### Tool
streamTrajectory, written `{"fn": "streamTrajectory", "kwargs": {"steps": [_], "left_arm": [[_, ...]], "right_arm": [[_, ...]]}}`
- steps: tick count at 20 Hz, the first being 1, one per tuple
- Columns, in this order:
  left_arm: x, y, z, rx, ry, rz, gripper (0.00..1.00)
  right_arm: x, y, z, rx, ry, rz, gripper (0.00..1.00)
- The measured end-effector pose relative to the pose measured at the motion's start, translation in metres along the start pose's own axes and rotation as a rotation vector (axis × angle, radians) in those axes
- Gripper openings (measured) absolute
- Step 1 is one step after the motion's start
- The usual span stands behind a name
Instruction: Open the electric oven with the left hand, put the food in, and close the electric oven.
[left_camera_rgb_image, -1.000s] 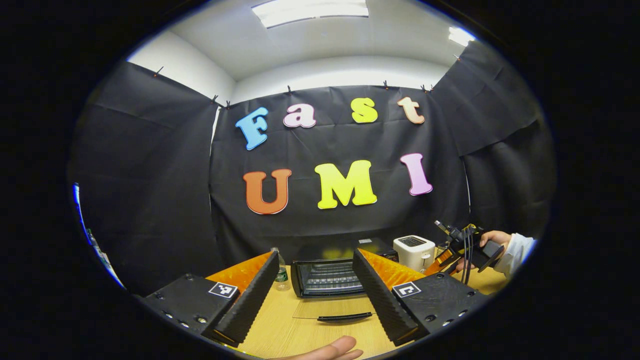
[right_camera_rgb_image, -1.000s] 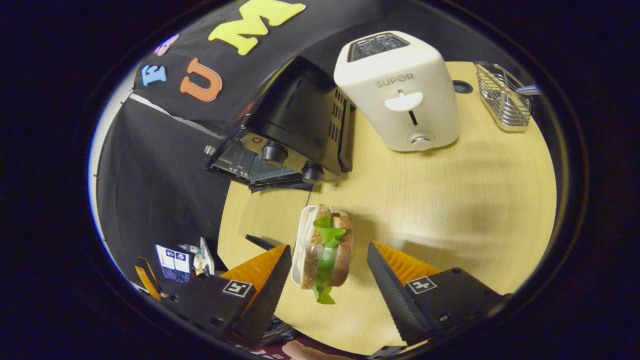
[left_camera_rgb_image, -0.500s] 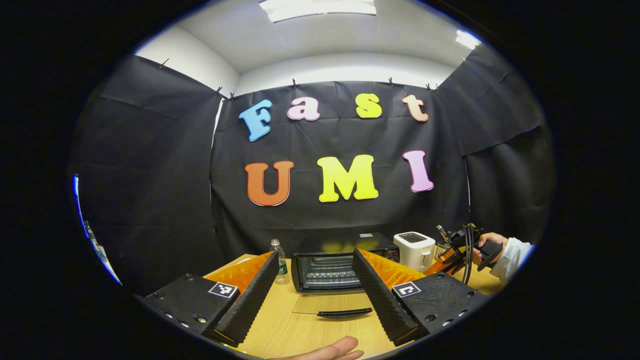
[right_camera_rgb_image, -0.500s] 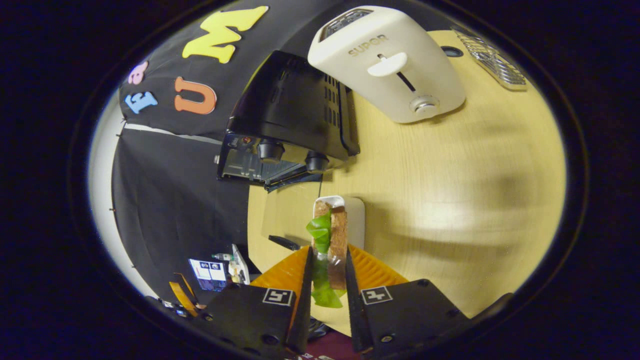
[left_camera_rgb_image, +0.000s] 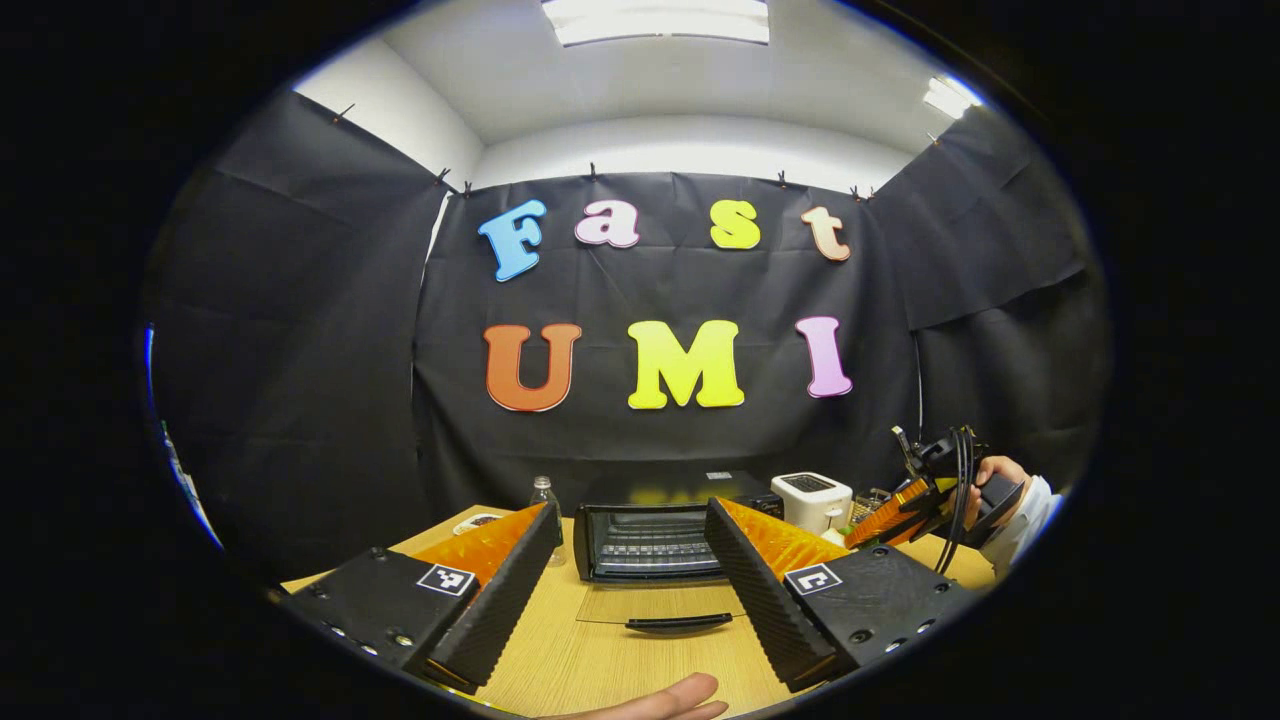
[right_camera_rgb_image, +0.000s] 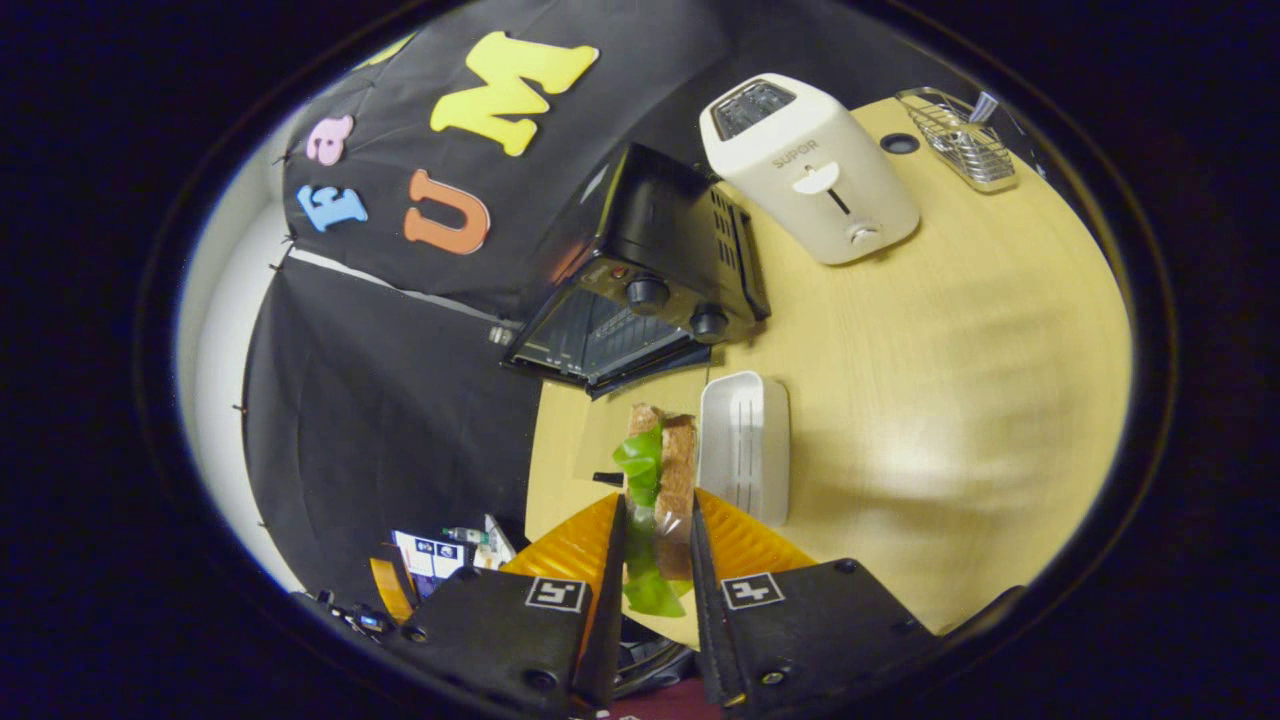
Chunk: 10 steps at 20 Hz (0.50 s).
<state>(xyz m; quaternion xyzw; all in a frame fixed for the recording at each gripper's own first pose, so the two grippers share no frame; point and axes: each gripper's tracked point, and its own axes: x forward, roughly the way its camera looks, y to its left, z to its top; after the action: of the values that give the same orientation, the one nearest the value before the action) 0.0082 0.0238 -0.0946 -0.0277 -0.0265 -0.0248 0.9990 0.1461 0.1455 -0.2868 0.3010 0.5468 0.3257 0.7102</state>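
The black electric oven (left_camera_rgb_image: 650, 535) stands at the table's back with its glass door (left_camera_rgb_image: 660, 607) folded down flat, rack inside showing. My left gripper (left_camera_rgb_image: 632, 590) hangs open in front of the door, holding nothing. In the right gripper view the oven (right_camera_rgb_image: 640, 300) lies ahead to the left. My right gripper (right_camera_rgb_image: 655, 545) is shut on a sandwich (right_camera_rgb_image: 660, 470) of brown bread and green lettuce, lifted off the white tray (right_camera_rgb_image: 745, 445). In the left gripper view the right gripper (left_camera_rgb_image: 905, 500) is held by a hand at the far right.
A white toaster (right_camera_rgb_image: 810, 170) stands right of the oven, with a wire basket (right_camera_rgb_image: 960, 150) beyond it. A small water bottle (left_camera_rgb_image: 545, 510) stands left of the oven. A fingertip (left_camera_rgb_image: 660, 700) pokes in at the bottom edge. The wooden table (right_camera_rgb_image: 950, 380) spreads to the right.
My right gripper shut on the sandwich and lifted it off the white tray. The left gripper drew back a little from the open oven door.
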Motion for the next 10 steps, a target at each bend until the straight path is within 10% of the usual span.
{"fn": "streamTrajectory", "kwargs": {"steps": [10], "left_arm": [[-0.019, 0.029, -0.001, -0.043, -0.028, -0.033, 0.96]], "right_arm": [[0.065, 0.057, -0.014, 0.225, -0.451, 0.129, 0.36]]}}
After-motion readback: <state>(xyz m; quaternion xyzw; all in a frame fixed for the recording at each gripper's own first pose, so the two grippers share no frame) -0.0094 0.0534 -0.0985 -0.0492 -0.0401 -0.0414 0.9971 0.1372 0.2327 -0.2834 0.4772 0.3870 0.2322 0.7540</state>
